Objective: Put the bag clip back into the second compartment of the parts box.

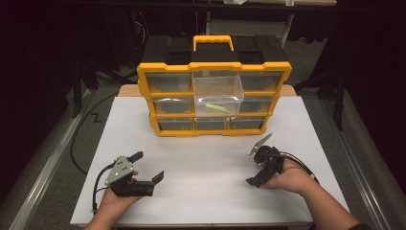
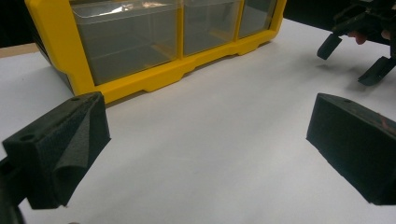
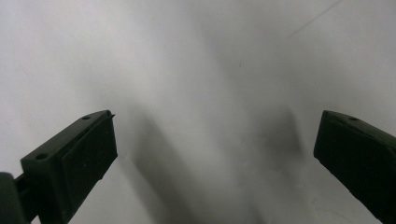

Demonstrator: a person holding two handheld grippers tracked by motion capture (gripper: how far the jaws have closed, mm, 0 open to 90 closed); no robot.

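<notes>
A yellow and black organizer (image 1: 214,68) with clear drawers stands upright at the back middle of the white table (image 1: 206,191). Its middle drawer (image 1: 218,88) is pulled out, and a small yellow-green item (image 1: 215,107) lies in it. My left gripper (image 1: 147,166) rests at the front left, open and holding nothing. In the left gripper view the left gripper (image 2: 205,144) faces the organizer's bottom row (image 2: 140,84), well short of it. At the front right, my right gripper (image 1: 256,170) is open and tilted down at the bare tabletop. The right gripper (image 3: 215,158) has its jaws wide apart.
The organizer has a yellow carry handle (image 1: 213,42) on top. The other gripper (image 2: 359,56) shows at the upper right of the left gripper view. Dark floor and stand legs surround the table, and a cable (image 1: 79,139) runs along the floor at the left.
</notes>
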